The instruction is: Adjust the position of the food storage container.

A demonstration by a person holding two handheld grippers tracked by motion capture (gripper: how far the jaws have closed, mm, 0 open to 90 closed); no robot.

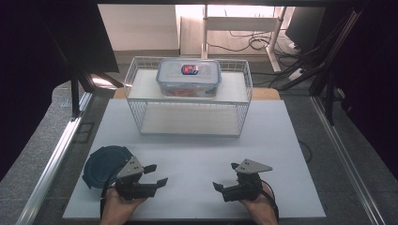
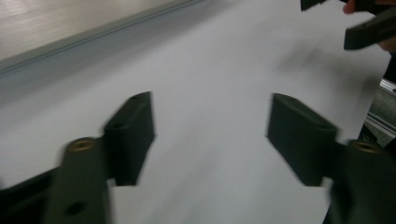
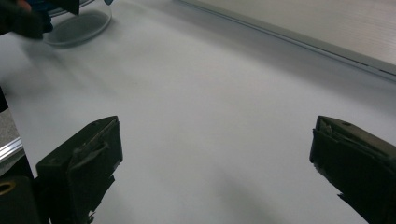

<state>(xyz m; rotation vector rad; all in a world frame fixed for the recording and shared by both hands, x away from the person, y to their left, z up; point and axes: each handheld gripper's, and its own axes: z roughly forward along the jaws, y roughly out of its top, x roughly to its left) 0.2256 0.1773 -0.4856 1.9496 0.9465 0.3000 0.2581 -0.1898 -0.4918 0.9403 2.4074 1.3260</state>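
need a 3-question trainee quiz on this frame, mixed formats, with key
1. True or false: the clear plastic lidded container sits on the lower level of the white wire shelf rack.
2. Which gripper is nearest the dark blue round lid? A) left gripper B) right gripper
3. Fill in: both grippers' jaws are ___ with nothing between them.

Key: 1. False, it sits on the upper level. 2. A. 3. open
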